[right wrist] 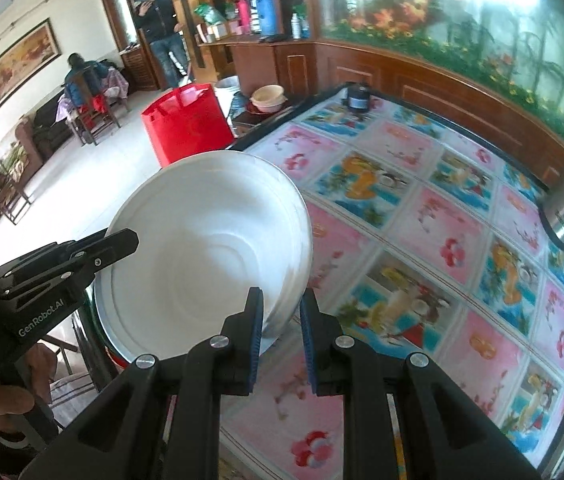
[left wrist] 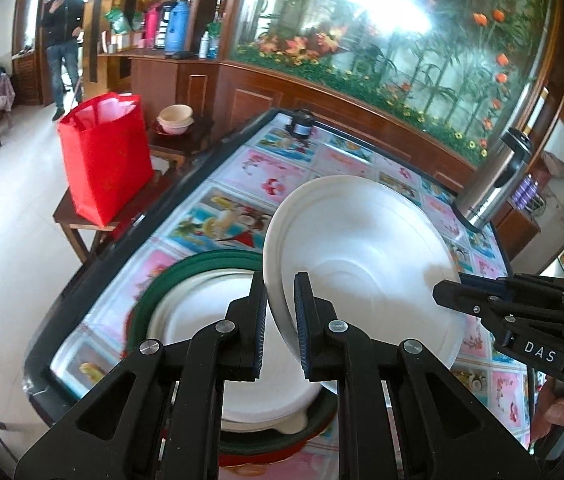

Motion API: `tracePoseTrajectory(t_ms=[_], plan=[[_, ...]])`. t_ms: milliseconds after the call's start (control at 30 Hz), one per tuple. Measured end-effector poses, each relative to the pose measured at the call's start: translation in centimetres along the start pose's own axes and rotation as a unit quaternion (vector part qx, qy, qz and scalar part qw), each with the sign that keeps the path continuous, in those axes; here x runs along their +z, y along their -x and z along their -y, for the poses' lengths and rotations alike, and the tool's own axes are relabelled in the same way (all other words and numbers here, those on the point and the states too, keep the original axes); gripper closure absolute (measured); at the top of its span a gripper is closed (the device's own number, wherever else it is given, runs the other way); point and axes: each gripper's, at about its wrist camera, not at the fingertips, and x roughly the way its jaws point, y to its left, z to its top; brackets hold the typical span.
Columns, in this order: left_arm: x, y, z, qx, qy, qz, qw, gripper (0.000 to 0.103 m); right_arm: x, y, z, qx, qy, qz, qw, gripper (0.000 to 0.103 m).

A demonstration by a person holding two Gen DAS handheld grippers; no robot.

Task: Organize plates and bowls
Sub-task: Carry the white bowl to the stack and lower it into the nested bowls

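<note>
A white bowl (left wrist: 361, 256) (right wrist: 210, 256) hangs tilted above the table, held from two sides. My left gripper (left wrist: 280, 282) is shut on its near rim, one finger inside and one outside. My right gripper (right wrist: 282, 294) is shut on the opposite rim; its black fingers (left wrist: 453, 294) show at the bowl's right edge in the left wrist view. The left gripper's fingers (right wrist: 122, 242) reach the bowl from the left in the right wrist view. Below the bowl lies a stack with a white plate (left wrist: 198, 320) on a green plate (left wrist: 202, 260); something red shows underneath.
The table (right wrist: 421, 216) has a colourful picture cloth. A steel thermos (left wrist: 493, 184) stands at its right edge and a dark jar (left wrist: 299, 124) at the far end. A red bag (left wrist: 106, 156) and stacked bowls (left wrist: 176, 118) sit on side tables. A person (left wrist: 62, 32) stands beyond.
</note>
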Motion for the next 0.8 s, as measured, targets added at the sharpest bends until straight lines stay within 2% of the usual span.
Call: tracePoseTrajectory(t_ms=[367, 800], plan=[[-0.8, 0.4, -3.9, 0.013, 0.031, -0.004, 0.9994, 0.090, 0.8, -2.5, -3.1, 0.017, 0.030, -0.021, 0.999, 0.083], [-2.7, 0.3, -5.4, 0.024, 0.040, -0.017, 0.9988, 0.090, 0.0, -4.2, -4.7, 0.027, 0.043, -0.042, 0.998, 0.083]])
